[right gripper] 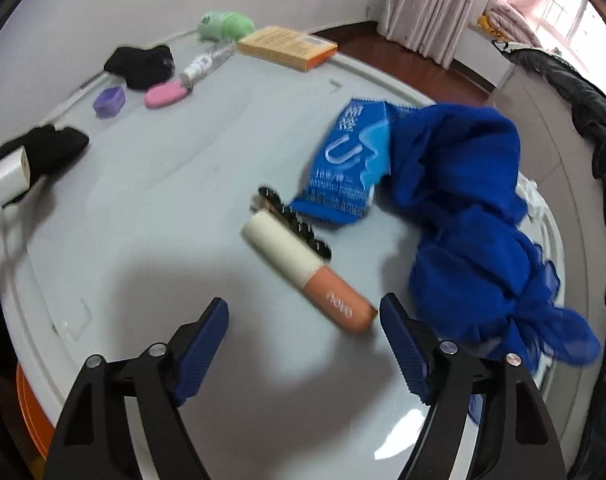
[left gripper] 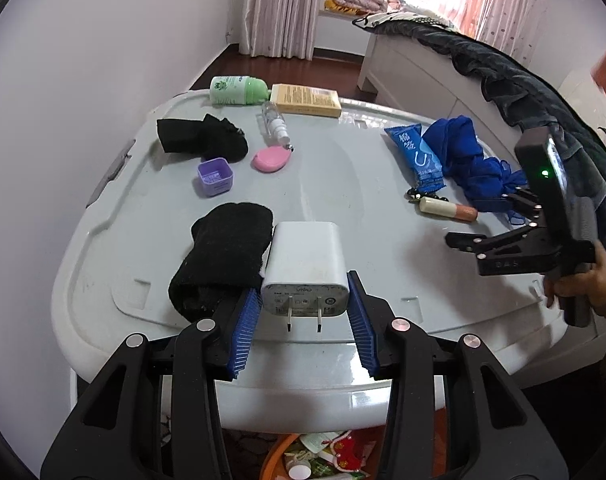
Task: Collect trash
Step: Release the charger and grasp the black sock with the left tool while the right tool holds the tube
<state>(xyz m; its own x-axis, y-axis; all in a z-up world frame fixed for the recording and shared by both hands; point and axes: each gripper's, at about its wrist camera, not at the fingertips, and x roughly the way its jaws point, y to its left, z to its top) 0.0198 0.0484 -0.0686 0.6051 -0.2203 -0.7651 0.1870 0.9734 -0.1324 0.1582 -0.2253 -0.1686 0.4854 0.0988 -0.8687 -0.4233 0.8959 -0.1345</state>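
Observation:
My left gripper [left gripper: 305, 306] is shut on a white charger plug [left gripper: 305, 266], held above the near edge of the grey lid [left gripper: 343, 176], prongs toward the camera. A black sock [left gripper: 223, 252] lies just left of it. My right gripper [right gripper: 303, 332] is open and empty, low over the lid, with a peach and cream lip-gloss tube [right gripper: 307, 276] just ahead of its right finger. A blue wrapper [right gripper: 347, 168] and a blue cloth [right gripper: 471, 216] lie beyond. The right gripper also shows in the left wrist view [left gripper: 471, 236].
At the far side lie a second black sock [left gripper: 201, 136], purple cup [left gripper: 215, 178], pink case [left gripper: 271, 158], spray bottle [left gripper: 275, 120], green bottle [left gripper: 237, 90] and yellow box [left gripper: 307, 100]. An orange bin [left gripper: 311, 456] with trash sits below the lid's near edge. A black hair clip [right gripper: 295, 220] lies beside the tube.

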